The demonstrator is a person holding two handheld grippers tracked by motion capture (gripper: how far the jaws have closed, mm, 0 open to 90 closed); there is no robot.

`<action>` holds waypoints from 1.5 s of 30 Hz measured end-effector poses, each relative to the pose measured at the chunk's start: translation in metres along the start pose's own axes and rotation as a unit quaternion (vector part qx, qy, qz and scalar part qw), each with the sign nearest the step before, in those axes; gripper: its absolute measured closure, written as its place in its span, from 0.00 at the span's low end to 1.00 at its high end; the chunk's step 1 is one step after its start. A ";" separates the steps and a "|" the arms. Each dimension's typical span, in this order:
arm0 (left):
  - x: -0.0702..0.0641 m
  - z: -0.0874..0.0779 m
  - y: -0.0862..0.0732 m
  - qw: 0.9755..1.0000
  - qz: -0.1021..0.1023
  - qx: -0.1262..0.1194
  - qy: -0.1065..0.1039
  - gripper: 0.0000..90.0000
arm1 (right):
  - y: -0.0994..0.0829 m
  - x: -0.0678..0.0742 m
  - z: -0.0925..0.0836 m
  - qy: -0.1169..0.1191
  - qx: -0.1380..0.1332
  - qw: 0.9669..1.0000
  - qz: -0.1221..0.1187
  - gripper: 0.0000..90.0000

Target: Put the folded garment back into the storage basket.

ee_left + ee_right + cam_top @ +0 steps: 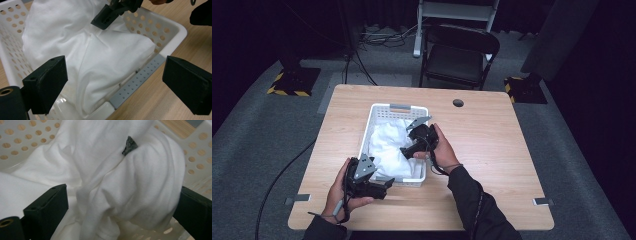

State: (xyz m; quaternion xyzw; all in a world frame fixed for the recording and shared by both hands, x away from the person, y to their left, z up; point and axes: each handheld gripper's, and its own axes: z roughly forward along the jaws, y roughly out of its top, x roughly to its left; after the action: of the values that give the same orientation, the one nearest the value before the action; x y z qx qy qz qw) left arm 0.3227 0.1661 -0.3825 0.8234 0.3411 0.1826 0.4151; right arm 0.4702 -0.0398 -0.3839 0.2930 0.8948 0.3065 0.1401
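A white perforated basket (371, 116) stands in the middle of the wooden table (492, 150), with crumpled white cloth (387, 145) in it. My left gripper (387, 183) hovers at the basket's near corner. In the left gripper view, the left gripper (115, 82) stands wide open over the rim (172, 27) and the cloth (100, 57), pressing on nothing. My right gripper (405, 151) reaches down into the basket from the right. Its jaws (122, 212) stand wide apart with a bulging fold of cloth (140, 190) between them. A small dark patch (129, 146) pokes out of a crease.
A grey grip strip (137, 80) lies on the basket's near rim, and another grey handle (400, 107) on the far rim. A round cable hole (458, 103) sits at the table's back edge. A black folding chair (459, 55) stands behind the table, with cables on the floor.
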 end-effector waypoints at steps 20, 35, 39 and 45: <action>-0.009 0.002 0.002 1.000 0.011 0.001 -0.007 0.03 | -0.003 0.000 -0.008 0.006 -0.010 1.000 -0.018 0.06; -0.019 0.003 0.004 0.999 0.039 0.003 -0.001 0.04 | -0.005 0.005 -0.021 -0.005 -0.019 0.998 -0.060 0.06; -0.022 0.004 0.004 0.999 0.048 0.006 0.005 0.04 | -0.005 0.008 -0.024 -0.007 -0.020 0.997 -0.071 0.06; -0.024 0.005 0.004 0.999 0.050 0.008 0.008 0.04 | -0.007 0.011 -0.029 -0.010 -0.021 0.996 -0.081 0.06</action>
State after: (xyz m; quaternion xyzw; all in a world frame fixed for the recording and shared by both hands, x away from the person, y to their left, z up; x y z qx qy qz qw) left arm 0.3108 0.1442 -0.3825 0.8415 0.3041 0.2065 0.3959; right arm 0.4461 -0.0508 -0.3667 0.2190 0.9075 0.3103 0.1796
